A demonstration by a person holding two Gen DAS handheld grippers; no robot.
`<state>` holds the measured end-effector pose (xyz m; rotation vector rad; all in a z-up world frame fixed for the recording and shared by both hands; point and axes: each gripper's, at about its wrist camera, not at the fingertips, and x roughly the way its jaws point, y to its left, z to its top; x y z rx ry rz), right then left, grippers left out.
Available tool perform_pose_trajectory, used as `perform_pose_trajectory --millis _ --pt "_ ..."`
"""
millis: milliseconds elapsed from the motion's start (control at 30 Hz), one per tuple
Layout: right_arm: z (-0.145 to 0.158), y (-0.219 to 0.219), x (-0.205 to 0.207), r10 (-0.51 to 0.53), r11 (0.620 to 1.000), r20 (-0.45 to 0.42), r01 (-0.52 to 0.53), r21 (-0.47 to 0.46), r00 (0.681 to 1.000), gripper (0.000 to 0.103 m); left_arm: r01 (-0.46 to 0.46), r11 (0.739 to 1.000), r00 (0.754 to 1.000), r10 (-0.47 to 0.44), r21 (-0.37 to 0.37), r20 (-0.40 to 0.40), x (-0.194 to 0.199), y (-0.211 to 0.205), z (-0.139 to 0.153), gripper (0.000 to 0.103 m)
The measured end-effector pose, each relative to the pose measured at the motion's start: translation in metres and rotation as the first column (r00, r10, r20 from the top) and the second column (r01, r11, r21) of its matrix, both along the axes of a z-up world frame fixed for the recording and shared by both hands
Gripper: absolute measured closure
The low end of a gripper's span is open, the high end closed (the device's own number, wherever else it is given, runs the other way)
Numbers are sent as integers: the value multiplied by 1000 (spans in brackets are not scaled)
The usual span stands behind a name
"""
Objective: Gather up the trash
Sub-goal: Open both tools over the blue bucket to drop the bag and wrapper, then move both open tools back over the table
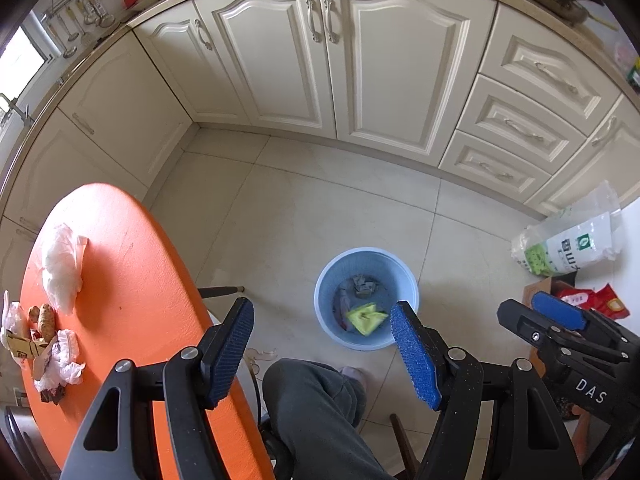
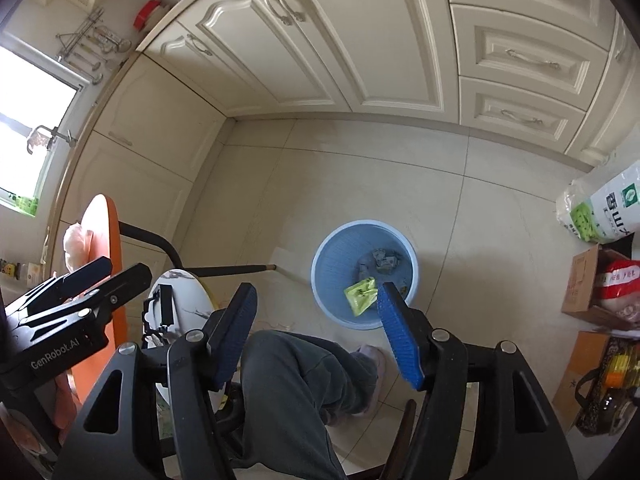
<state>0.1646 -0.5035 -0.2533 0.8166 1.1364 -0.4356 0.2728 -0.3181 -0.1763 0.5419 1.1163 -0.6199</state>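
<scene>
While both our grippers, left and right, gape empty, a yellow-green wrapper lies crumpled in the blue bin; only the left view shows the table's scraps.

The right gripper is held open above the floor. A yellow-green wrapper and crumpled scraps are seen inside the blue bin.
</scene>
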Motion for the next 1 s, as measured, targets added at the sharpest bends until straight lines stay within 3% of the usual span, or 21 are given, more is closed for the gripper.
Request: perform_pose_trajectory --millis 567,667,1000 --pt "47 39 -14 22 996 7 -21 -87 1000 38 11 997 1000 -13 -74 -26 -17 69 32 36" --pt "54 54 -11 39 994 5 -38 -106 999 27 -17 995 1000 15 -101 -20 -19 94 43 36" --pt "77 118 18 133 978 0 -131 -161 991 22 -109 980 994 111 -167 -1 -27 195 74 36"
